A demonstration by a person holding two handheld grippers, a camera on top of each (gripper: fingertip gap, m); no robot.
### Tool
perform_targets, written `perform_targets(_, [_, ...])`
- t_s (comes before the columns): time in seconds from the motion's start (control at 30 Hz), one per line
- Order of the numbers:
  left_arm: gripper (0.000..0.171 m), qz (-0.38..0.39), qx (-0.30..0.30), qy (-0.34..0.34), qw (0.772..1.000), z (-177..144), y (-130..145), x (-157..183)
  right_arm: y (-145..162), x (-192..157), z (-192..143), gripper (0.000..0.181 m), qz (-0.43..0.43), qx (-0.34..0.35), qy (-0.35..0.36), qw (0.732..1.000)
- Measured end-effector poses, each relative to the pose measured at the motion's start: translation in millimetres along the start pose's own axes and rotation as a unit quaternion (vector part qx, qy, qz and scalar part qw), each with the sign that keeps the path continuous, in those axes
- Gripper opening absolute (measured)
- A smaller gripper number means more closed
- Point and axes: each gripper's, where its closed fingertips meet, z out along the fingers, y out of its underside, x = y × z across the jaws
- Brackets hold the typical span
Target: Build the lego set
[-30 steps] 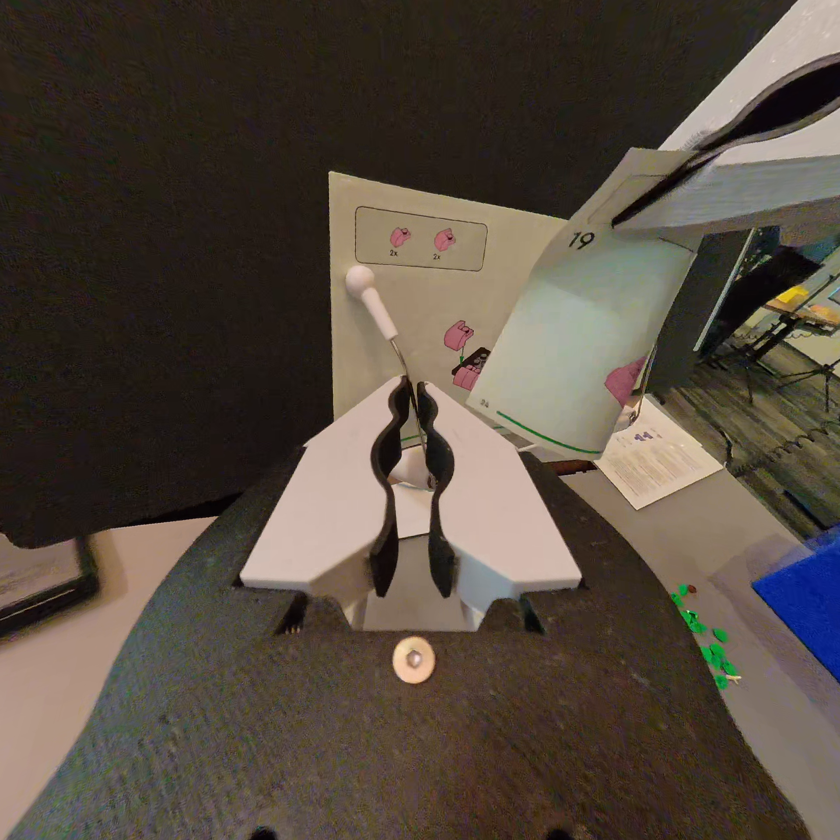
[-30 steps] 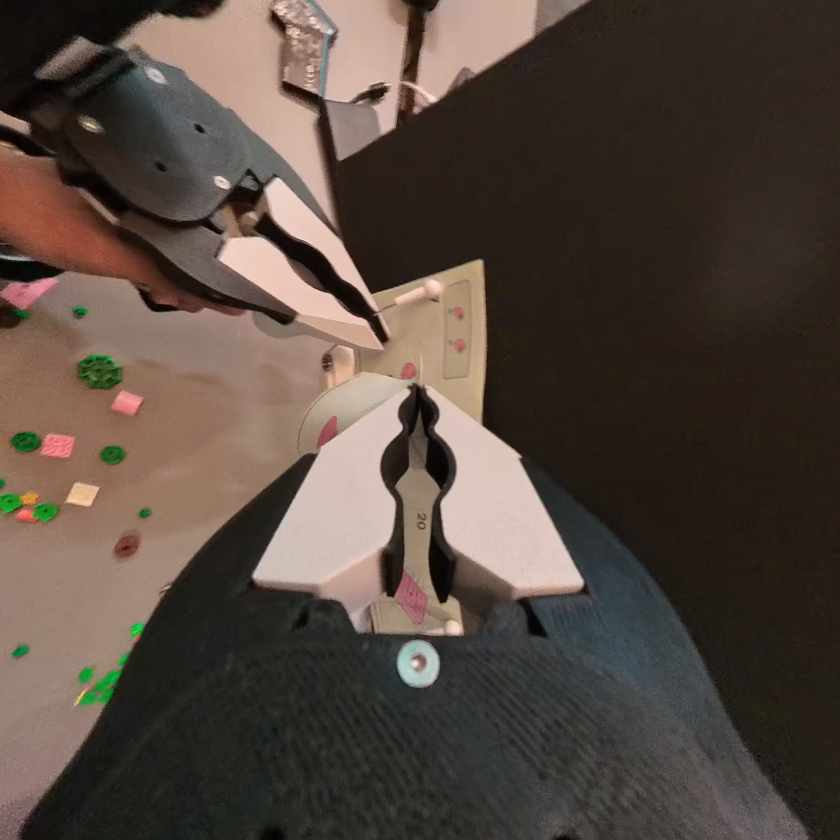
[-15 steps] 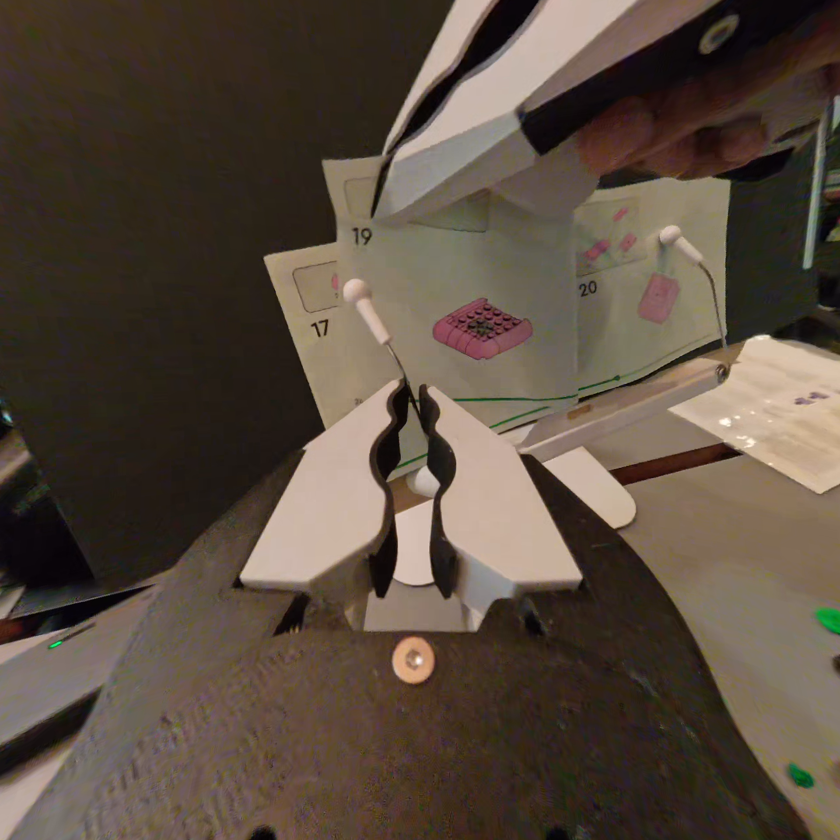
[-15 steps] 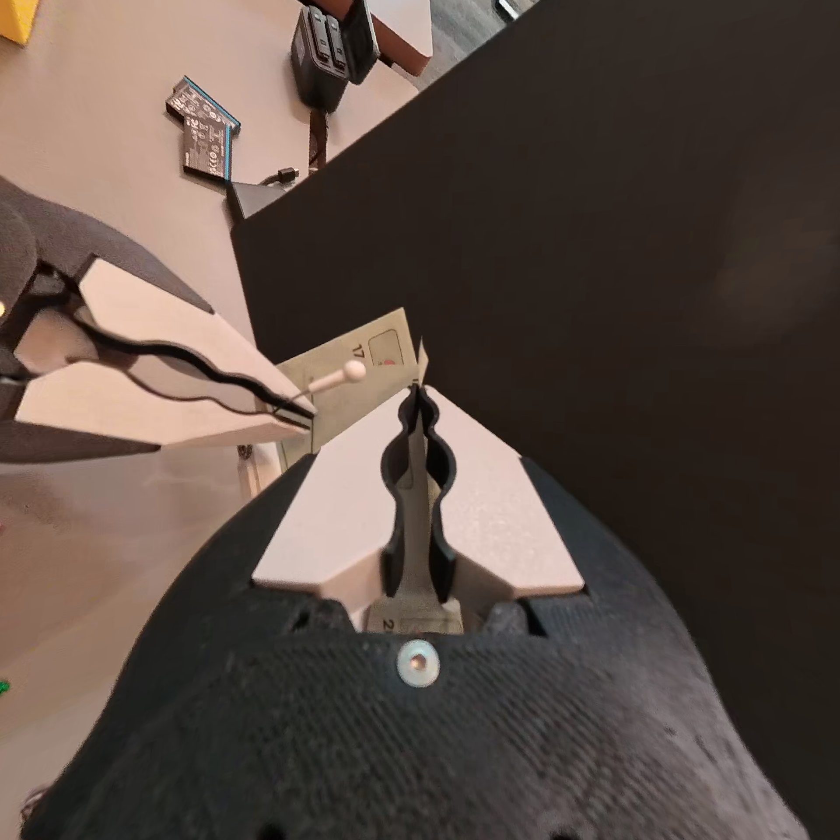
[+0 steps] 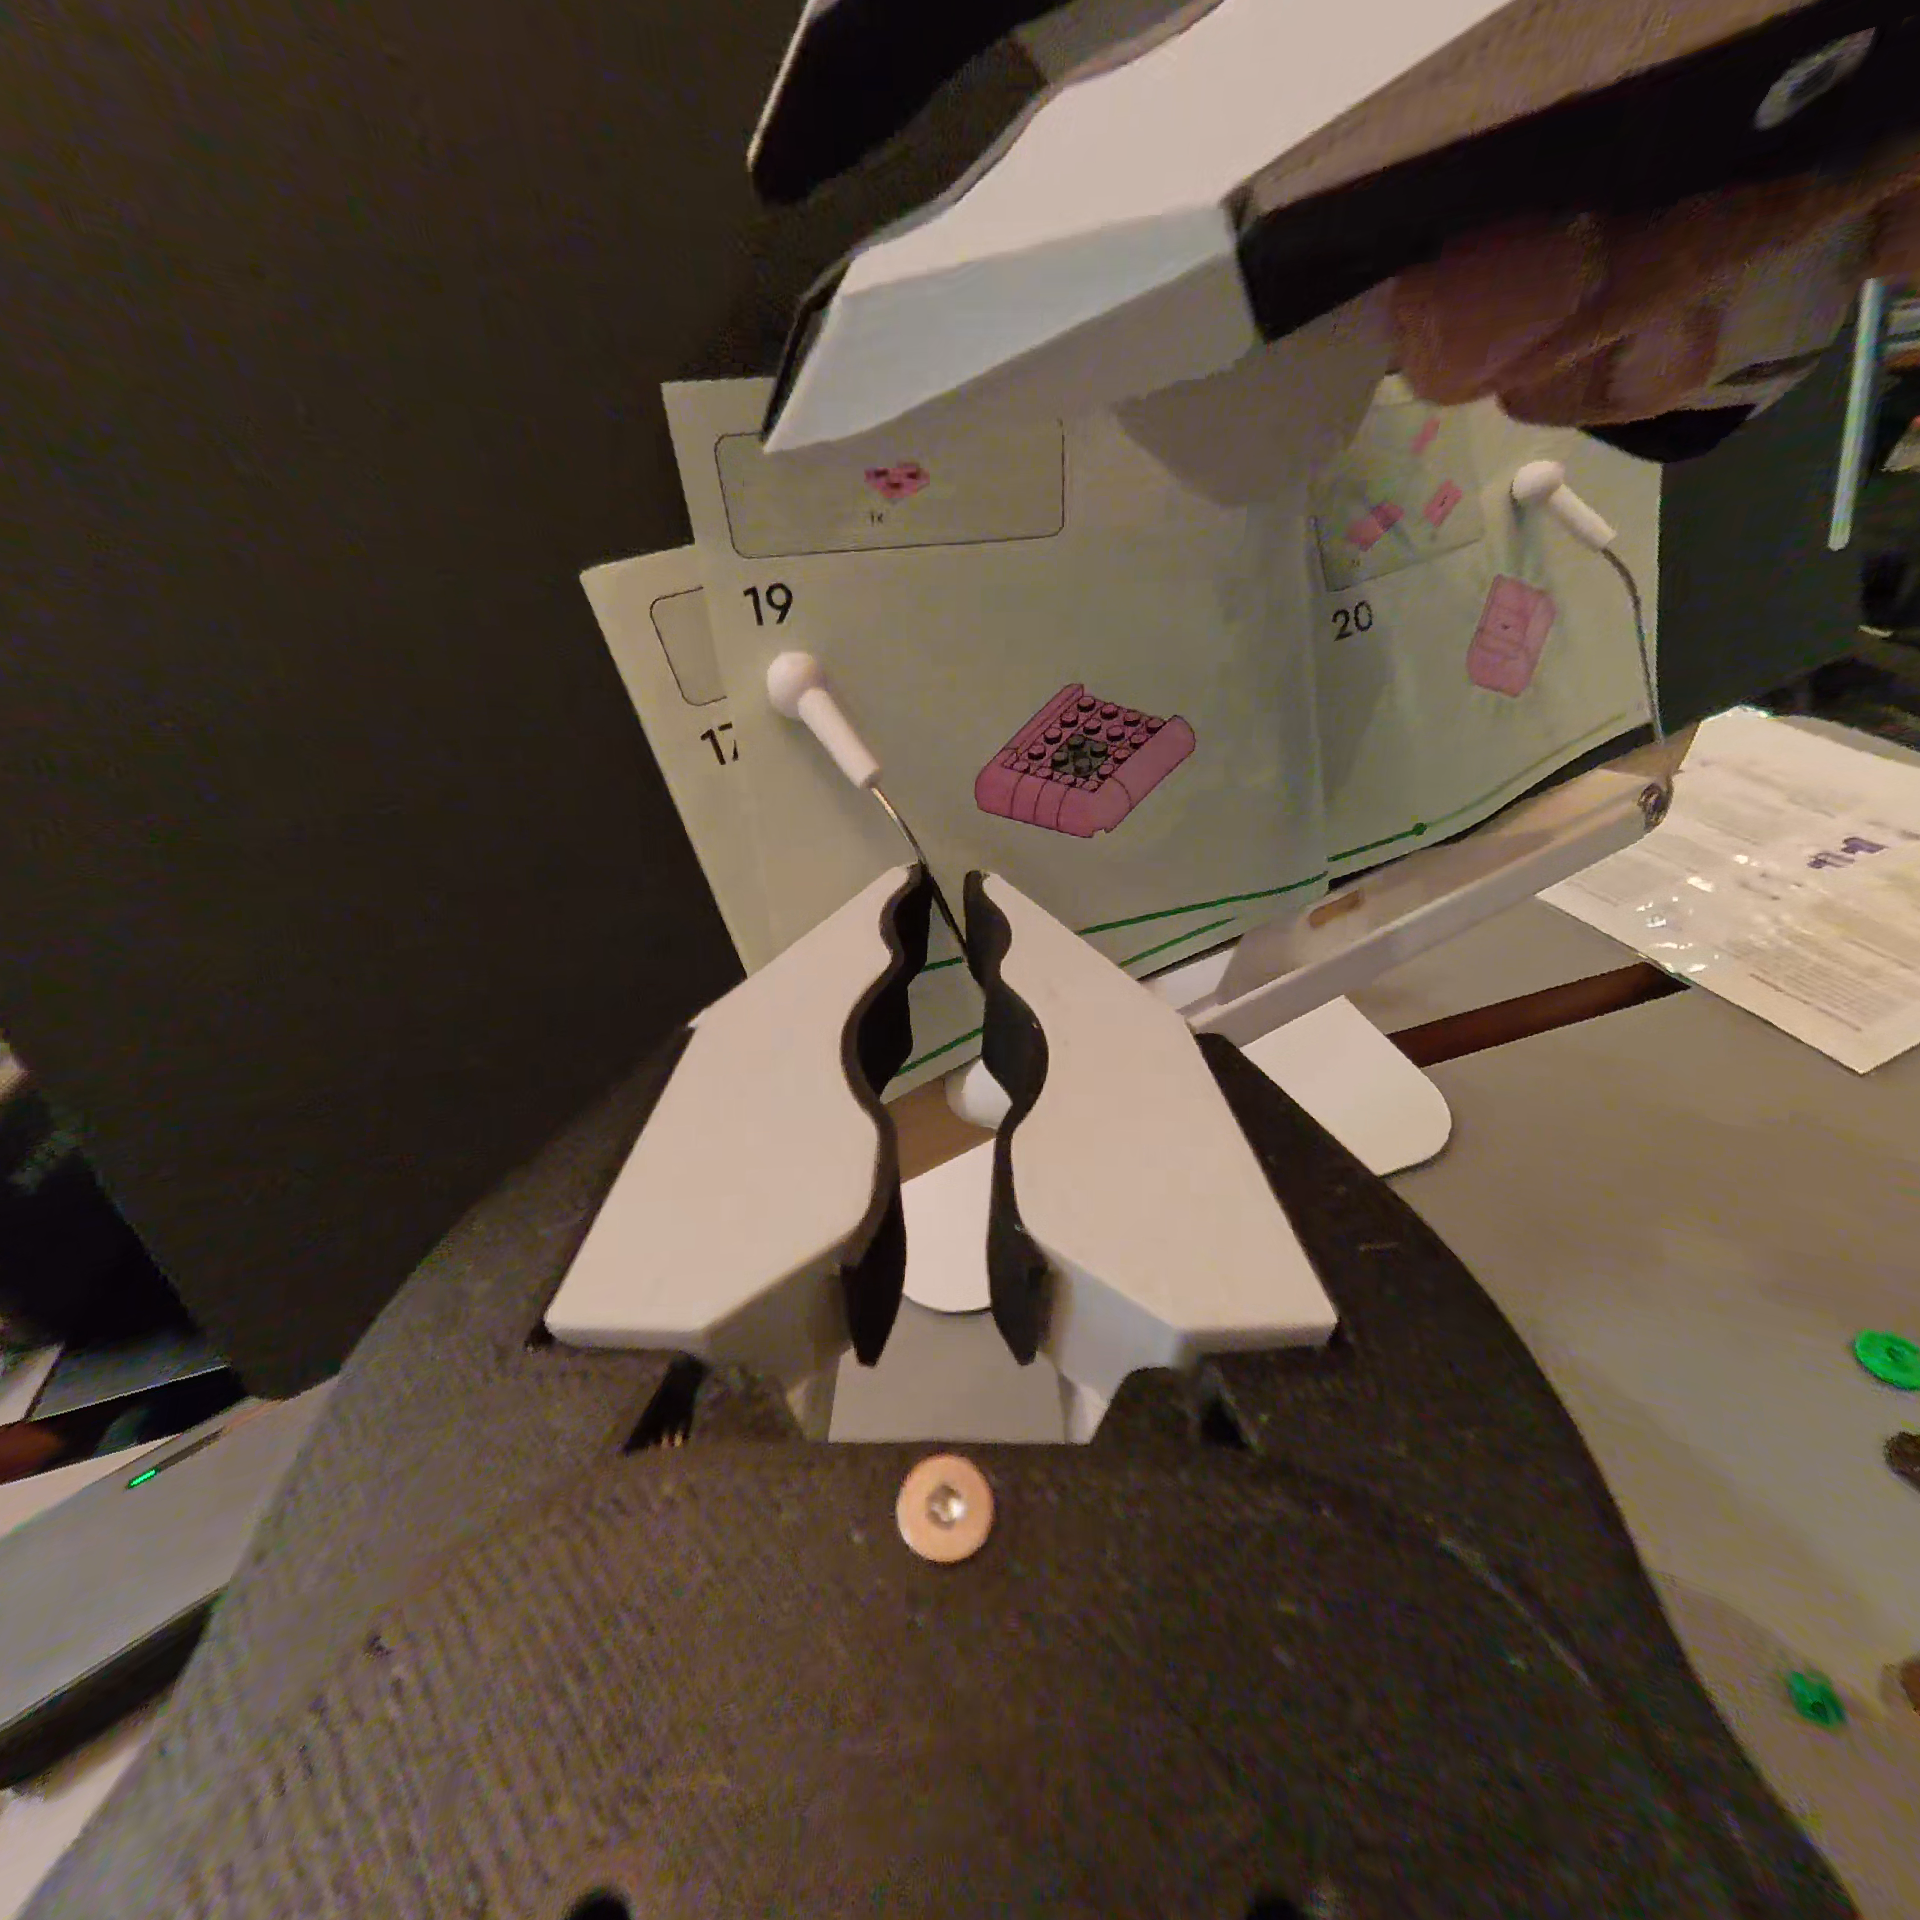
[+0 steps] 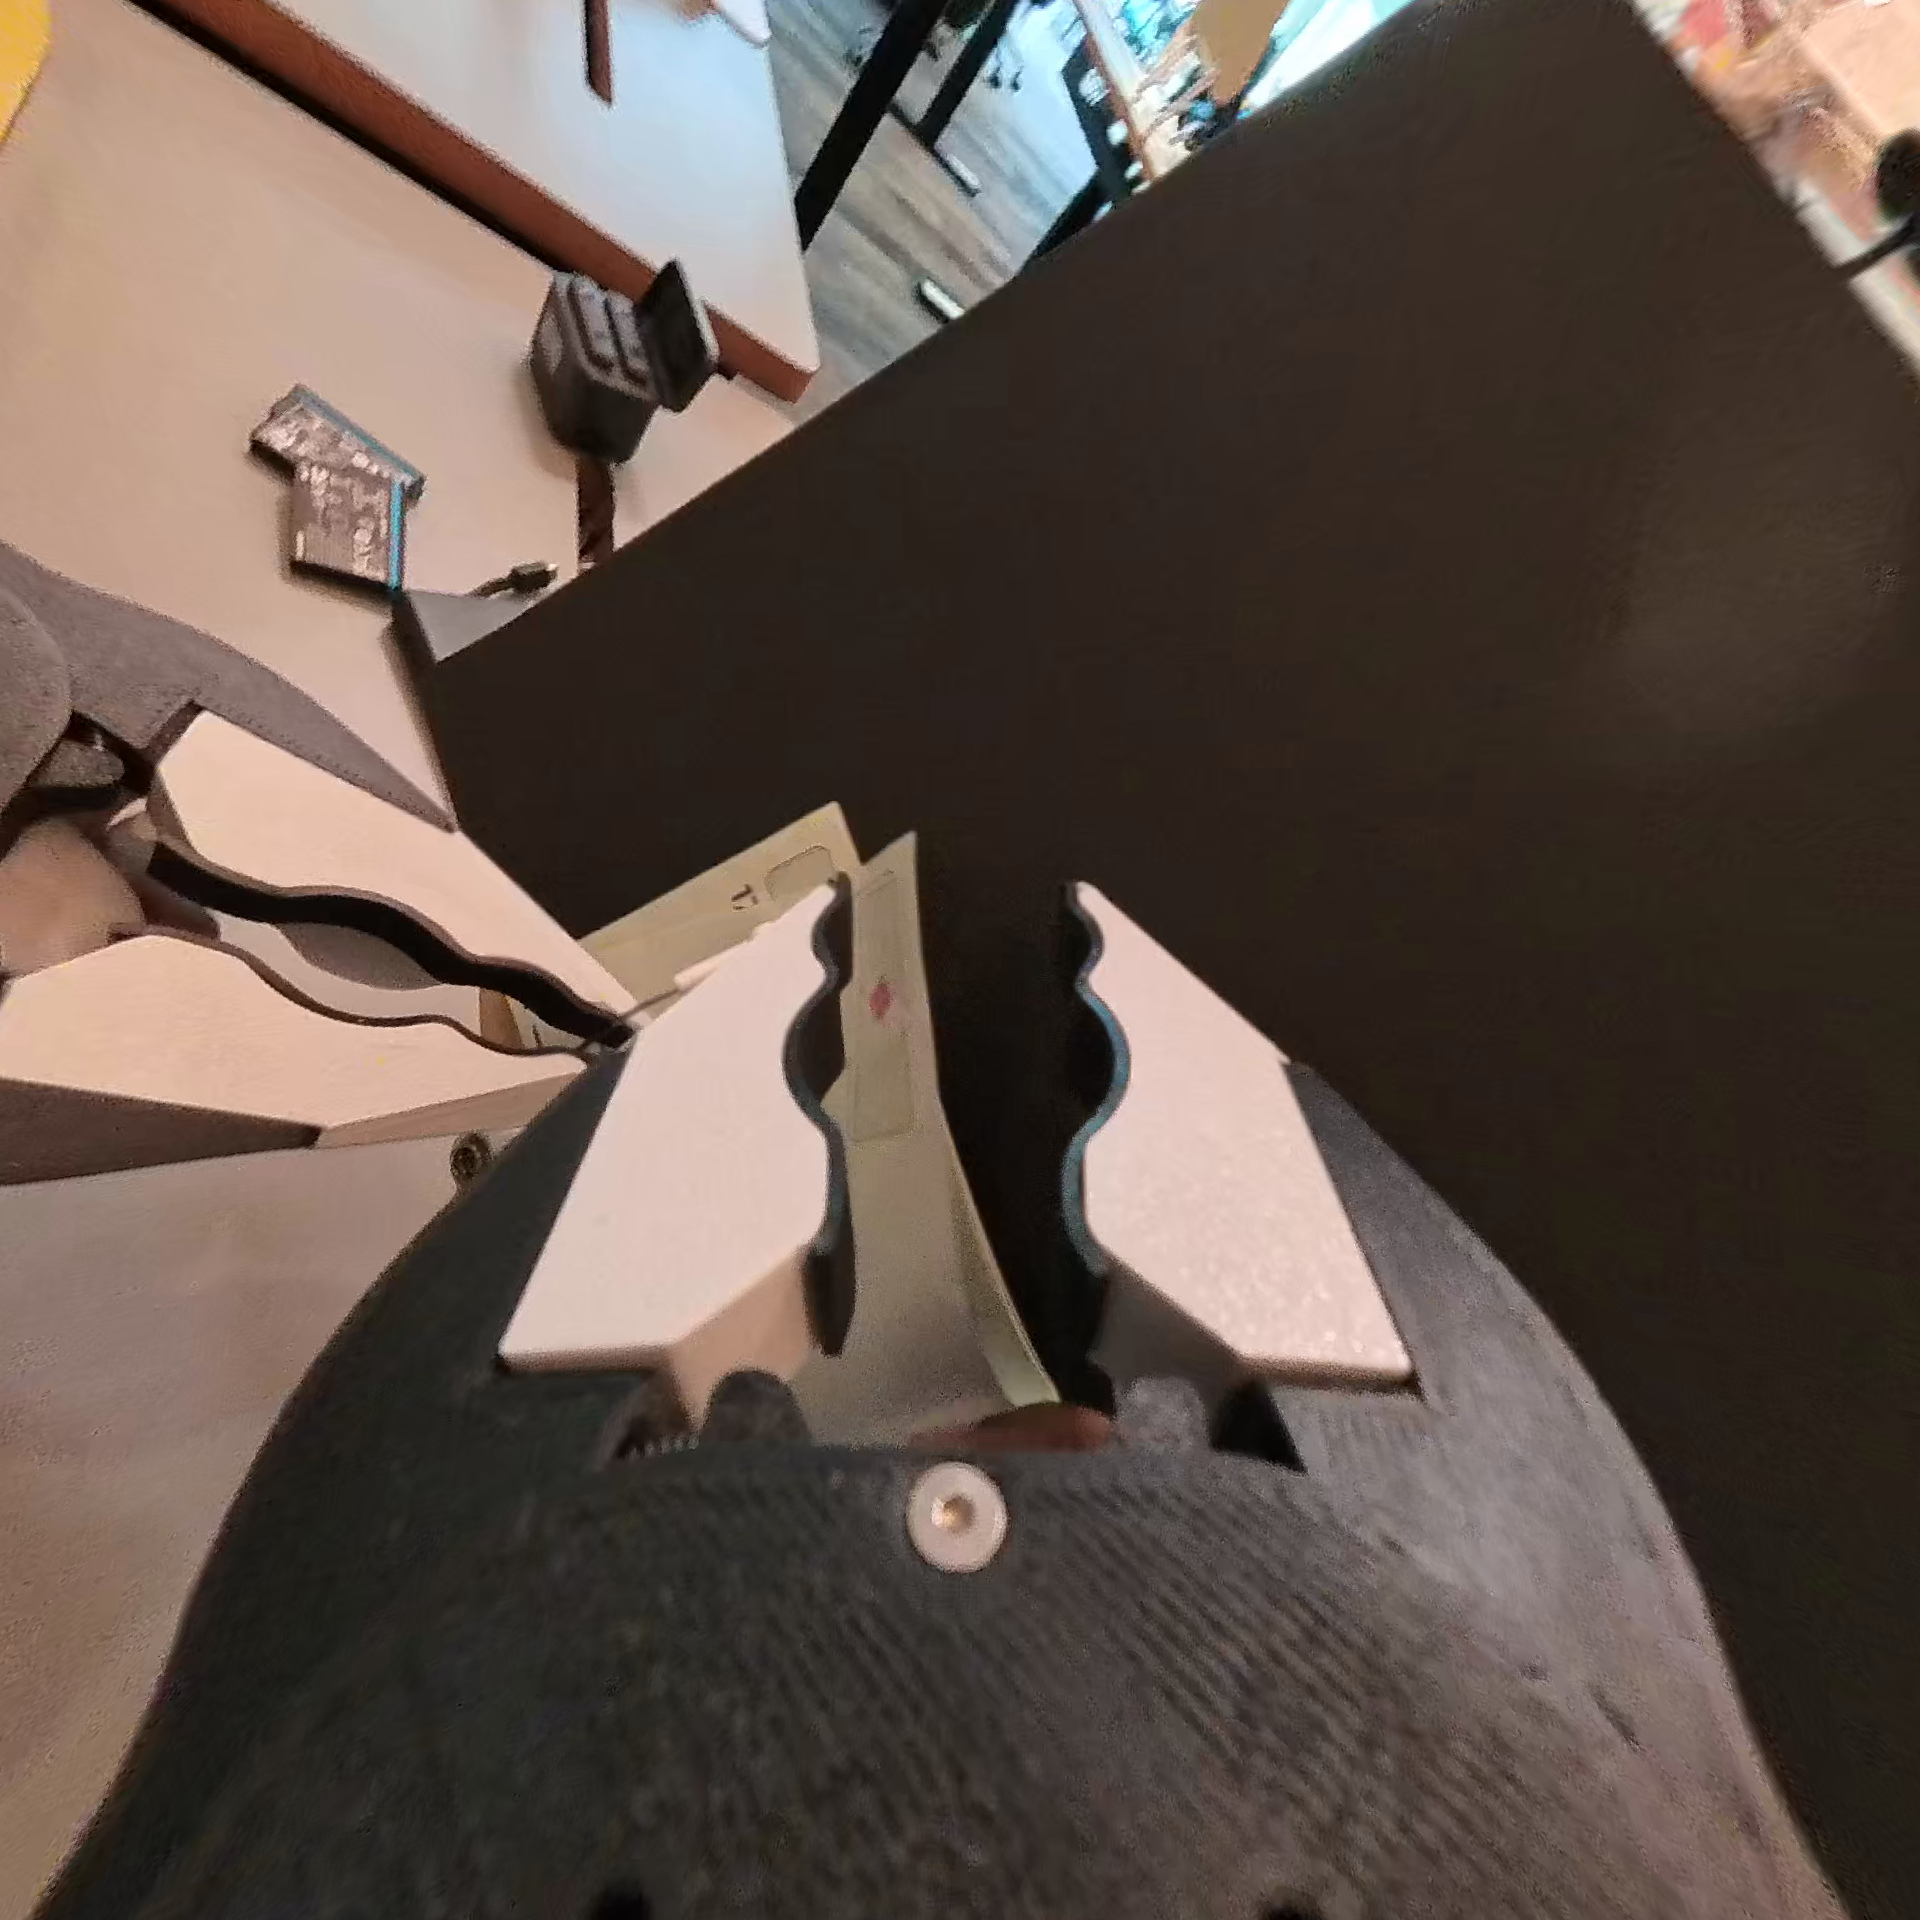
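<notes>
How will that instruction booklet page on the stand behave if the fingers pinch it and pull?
Probably floppy: the instruction booklet is thin paper, its open page bowing between the right gripper's parted fingers. Likely light. It may tear or slip from the stand's clip wire.

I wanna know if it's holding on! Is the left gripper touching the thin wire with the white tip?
Touching. The left wrist view shows the wire running down into the left gripper, pinched between its fingertips.

Left gripper (image 5: 943, 899) jaws nearly closed, tips level; right gripper (image 6: 961, 899) above it, jaws parted wide
</notes>
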Motion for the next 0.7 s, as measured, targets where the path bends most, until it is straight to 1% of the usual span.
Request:
perform_targets(0.07, [0.003, -0.003, 0.001, 0.002, 1.0, 0, 0, 0, -4, 11, -15, 0.037, 0.011, 0.025, 0.032, 0.999])
perform_targets(0.1, [0.003, -0.009, 0.002, 0.005, 1.0, -1, 0, 0, -5, 16, -24, 0.033, 0.016, 0.039, 0.049, 0.998])
perform_targets(0.17, [0.002, -0.019, 0.003, 0.013, 1.0, -1, 0, 0, -1, 16, -39, 0.023, 0.012, 0.051, 0.058, 0.997])
perform_targets(0.27, [0.002, -0.006, 0.01, 0.014, 1.0, -4, -2, -1, 18, 0, -51, 0.0, -0.02, 0.03, 0.033, 0.999])
perform_targets(0.33, [0.002, -0.003, 0.01, 0.011, 1.0, -3, -2, -1, 31, -15, -54, 0.0, -0.031, 0.02, 0.004, 0.999])
perform_targets(0.4, [0.001, -0.002, 0.01, 0.009, 1.0, -4, -2, -1, 48, -23, -50, 0.0, -0.048, -0.012, -0.004, 0.999])
perform_targets(0.5, [0.001, 0.004, 0.011, 0.005, 1.0, -3, -2, -1, 64, -20, -39, 0.0, -0.09, -0.048, 0.022, 0.995])
perform_targets(0.57, [0.002, 0.008, 0.011, 0.004, 1.0, -3, -2, -1, 67, -21, -29, 0.0, -0.097, -0.06, 0.024, 0.993])
perform_targets(0.7, [0.002, 0.002, 0.014, 0.008, 1.0, -4, -2, -2, 62, -23, -14, 0.0, -0.116, -0.063, 0.028, 0.991])
